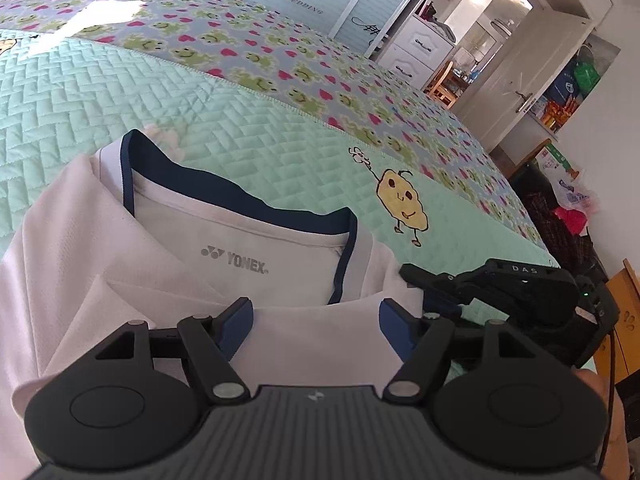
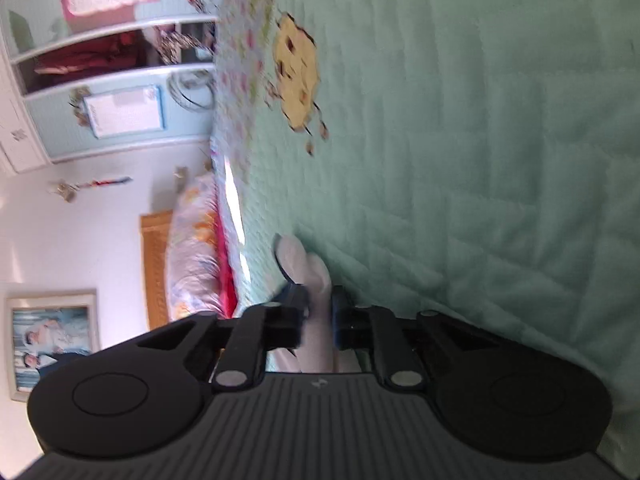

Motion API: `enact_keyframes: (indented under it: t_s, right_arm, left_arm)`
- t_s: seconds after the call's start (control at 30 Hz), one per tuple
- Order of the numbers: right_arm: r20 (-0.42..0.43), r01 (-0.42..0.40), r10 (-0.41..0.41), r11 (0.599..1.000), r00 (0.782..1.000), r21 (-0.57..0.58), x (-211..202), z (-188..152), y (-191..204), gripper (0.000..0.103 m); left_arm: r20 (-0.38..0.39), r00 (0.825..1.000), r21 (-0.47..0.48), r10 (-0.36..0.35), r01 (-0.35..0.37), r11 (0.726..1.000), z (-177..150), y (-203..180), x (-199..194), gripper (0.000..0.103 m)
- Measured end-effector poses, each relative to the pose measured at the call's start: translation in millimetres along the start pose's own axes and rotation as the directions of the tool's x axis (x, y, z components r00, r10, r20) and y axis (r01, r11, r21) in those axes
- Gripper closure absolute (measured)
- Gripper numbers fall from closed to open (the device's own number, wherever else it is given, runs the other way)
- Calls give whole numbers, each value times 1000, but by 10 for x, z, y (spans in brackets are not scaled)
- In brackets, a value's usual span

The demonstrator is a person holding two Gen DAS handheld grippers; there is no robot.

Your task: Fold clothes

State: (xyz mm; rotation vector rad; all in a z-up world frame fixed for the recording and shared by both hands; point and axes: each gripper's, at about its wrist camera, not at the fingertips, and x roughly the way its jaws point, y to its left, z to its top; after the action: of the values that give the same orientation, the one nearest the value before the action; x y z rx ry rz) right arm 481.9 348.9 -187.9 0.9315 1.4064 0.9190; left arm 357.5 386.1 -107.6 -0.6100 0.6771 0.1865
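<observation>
Your left gripper (image 1: 316, 322) hovers spread over the white shirt (image 1: 132, 248), low in frame. Right gripper (image 2: 320, 312) pinches shirt fabric; keep it taut and fold evenly.

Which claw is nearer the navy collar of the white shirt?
Left. The left claw stands open just below the navy collar; the right claw is shut on the white shirt beside the collar's end.

Mint quilted bedspread (image 1: 120, 92), frog-print sheet (image 1: 280, 64), white wardrobe (image 2: 100, 92)
</observation>
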Motion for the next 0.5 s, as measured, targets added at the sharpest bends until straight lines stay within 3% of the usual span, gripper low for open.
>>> enact_keyframes:
  t_s: [0.1,0.2,0.23,0.3,0.37,0.4,0.43,0.5]
  right_arm:
    - [153,85,-51,971,987,-225,-302,-55,323,103]
    - [304,240,-111,872,946,-427,-469,-110,699,103]
    - [302,253,-125,864,945,-436,-470,-92,739,103]
    - [242,233,-145,892,959,-388,-416,-21,691,99]
    - [160,193,-151,937,976,-290,-333,58,535,86]
    - [132,194,-164,946,978,-262,-288,51,473,68]
    - [109,203,-181,949,977,-241,-243,25,419,57]
    - [58,177,-168,958,984,-225,-138,-6,373,57]
  left_arm:
    - [-7,1000,26,6,-6,1000,17,-5,48,30]
    - [-7,1000,75,18,-17,997,20,-46,108,30]
    - [-6,1000,95,25,-24,995,19,-64,125,30]
    - [-2,1000,102,28,-28,994,10,-68,130,30]
    - [1,1000,87,25,-25,996,-1,-56,117,30]
    - [2,1000,76,22,-23,997,-6,-49,106,30]
    - [3,1000,66,20,-20,998,-11,-41,95,30]
    - [2,1000,67,18,-18,998,-23,-42,86,29]
